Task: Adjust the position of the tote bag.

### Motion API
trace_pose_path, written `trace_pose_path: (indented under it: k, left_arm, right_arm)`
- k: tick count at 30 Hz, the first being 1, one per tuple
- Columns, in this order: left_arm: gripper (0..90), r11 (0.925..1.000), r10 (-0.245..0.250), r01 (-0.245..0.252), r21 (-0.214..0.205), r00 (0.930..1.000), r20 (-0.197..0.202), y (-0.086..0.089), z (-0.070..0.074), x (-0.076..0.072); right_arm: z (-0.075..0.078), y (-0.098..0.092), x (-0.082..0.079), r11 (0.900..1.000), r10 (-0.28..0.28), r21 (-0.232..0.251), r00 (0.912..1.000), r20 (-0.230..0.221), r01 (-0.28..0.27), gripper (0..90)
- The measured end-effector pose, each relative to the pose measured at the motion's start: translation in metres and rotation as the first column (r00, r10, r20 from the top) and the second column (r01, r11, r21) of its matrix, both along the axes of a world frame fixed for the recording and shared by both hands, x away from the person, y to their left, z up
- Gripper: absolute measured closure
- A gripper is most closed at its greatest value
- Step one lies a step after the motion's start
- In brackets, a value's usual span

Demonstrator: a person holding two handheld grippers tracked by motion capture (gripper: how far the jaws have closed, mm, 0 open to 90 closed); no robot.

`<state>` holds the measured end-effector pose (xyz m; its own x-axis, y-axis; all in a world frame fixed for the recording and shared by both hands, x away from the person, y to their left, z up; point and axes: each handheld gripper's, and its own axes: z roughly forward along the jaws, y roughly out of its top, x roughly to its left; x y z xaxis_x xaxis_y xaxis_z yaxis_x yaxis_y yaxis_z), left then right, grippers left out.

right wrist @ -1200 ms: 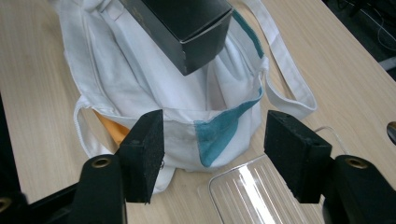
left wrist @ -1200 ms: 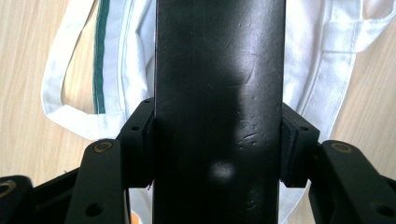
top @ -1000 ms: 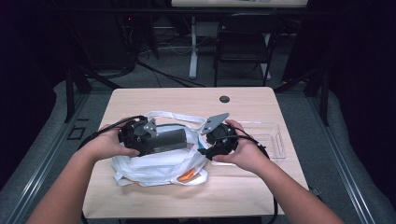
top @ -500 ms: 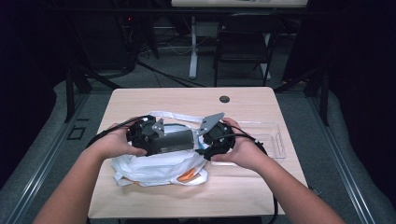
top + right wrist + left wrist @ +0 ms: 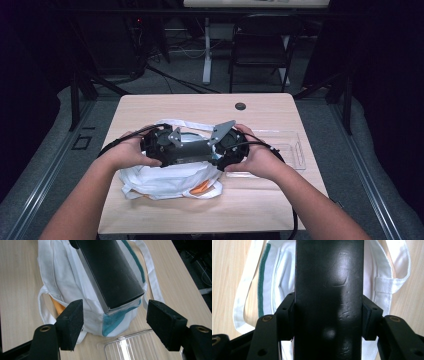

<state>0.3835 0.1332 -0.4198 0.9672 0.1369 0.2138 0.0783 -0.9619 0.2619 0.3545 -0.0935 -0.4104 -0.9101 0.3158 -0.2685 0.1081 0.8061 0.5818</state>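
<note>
A long black box (image 5: 192, 150) hangs level over a white cloth bag (image 5: 165, 177) with a green stripe. My left gripper (image 5: 167, 147) is shut on one end of it. In the left gripper view the pads (image 5: 287, 315) press both sides of the box (image 5: 329, 290), with the bag (image 5: 277, 272) below. My right gripper (image 5: 222, 145) faces the other end. Its jaws have just been opening. In the right gripper view the pads (image 5: 71, 322) stand wide, clear of the box's end (image 5: 110, 272), and the right gripper (image 5: 116, 322) holds nothing.
A clear plastic tray (image 5: 285, 150) lies on the wooden table (image 5: 200, 107) right of the bag, close under the right gripper (image 5: 130, 347). Something orange (image 5: 200, 187) shows at the bag's mouth. A small black disc (image 5: 240, 106) sits near the far edge.
The two grippers stand a little closer together over the bag than a second ago. The box between them has stayed level.
</note>
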Motion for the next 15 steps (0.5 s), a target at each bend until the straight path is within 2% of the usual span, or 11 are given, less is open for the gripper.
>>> trace_pose_path:
  k: [2, 3, 4, 5, 7, 11, 15]
  left_arm:
    - [42.9, 1.0, -0.001, 0.001, -0.002, 1.0, 0.002, -0.002, 0.001, -0.001]
    - [42.8, 0.9999, -0.01, 0.01, 0.0, 0.9999, 0.007, -0.002, 0.002, -0.001]
    - [42.9, 1.0, -0.005, 0.005, -0.004, 1.0, 0.006, -0.003, 0.002, -0.002]
    - [42.9, 1.0, -0.009, 0.009, -0.002, 0.9999, 0.009, -0.004, 0.003, -0.002]
    - [42.8, 0.9998, -0.016, 0.016, -0.008, 0.9998, 0.014, -0.005, 0.004, -0.003]
    - [42.9, 0.9999, -0.016, 0.016, 0.005, 0.9994, 0.03, -0.006, 0.008, -0.002]
    - [42.9, 0.9997, -0.024, 0.024, -0.001, 0.9992, 0.031, -0.007, 0.009, -0.003]
  right_arm:
    - [0.001, 0.002, 0.0, 0.9999, 0.002, 0.011, 1.0, 0.002, -0.002, 29.7]
    - [0.002, 0.002, 0.001, 1.0, 0.007, -0.004, 1.0, 0.006, -0.007, 29.7]
    - [0.002, 0.004, 0.001, 1.0, 0.007, 0.006, 1.0, 0.006, -0.007, 29.7]
    - [0.003, 0.004, 0.001, 0.9998, 0.015, -0.012, 0.9998, 0.01, -0.015, 29.7]
    - [0.003, 0.006, 0.001, 0.9997, 0.02, -0.014, 0.9997, 0.013, -0.02, 29.7]
    - [0.005, 0.009, 0.001, 0.999, 0.03, -0.035, 0.9991, 0.029, -0.029, 29.7]
    - [0.006, 0.011, 0.002, 0.9991, 0.031, -0.029, 0.999, 0.032, -0.03, 29.7]
